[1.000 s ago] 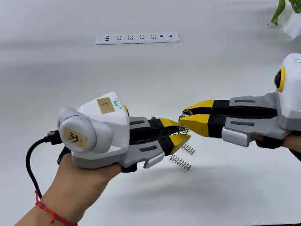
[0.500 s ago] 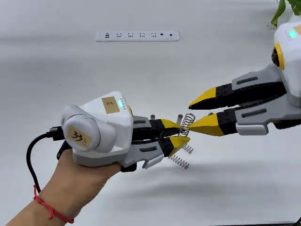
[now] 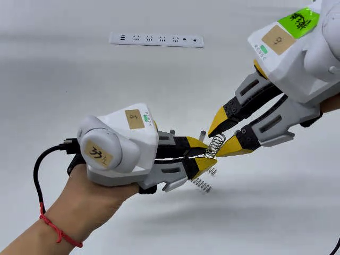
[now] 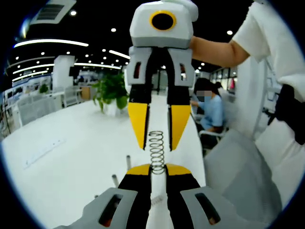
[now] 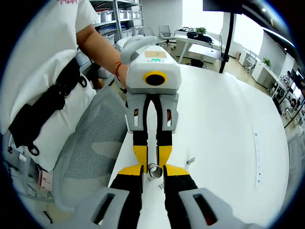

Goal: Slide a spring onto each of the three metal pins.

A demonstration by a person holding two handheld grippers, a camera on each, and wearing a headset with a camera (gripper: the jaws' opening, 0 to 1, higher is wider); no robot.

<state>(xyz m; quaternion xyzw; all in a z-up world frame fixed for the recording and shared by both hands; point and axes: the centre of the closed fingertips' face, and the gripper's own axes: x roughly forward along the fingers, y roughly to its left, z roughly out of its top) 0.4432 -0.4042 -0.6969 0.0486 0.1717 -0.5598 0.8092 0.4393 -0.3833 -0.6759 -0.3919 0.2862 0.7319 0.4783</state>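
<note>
Judging progress, we have one silver coil spring (image 3: pixel 214 145) on what seems a thin metal pin (image 4: pixel 157 198) pinched in our left gripper (image 3: pixel 209 155), our right gripper's (image 3: pixel 217 143) jaws spread around it; two loose springs (image 3: pixel 203 184) below on the white tabletop (image 3: pixel 106 79) and two bare pins (image 3: pixel 202 134) remain.

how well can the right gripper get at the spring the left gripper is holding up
Probably yes: the right gripper is open with a jaw on either side of the spring, which sticks out past the tips of the left gripper, and nothing lies between.
</note>
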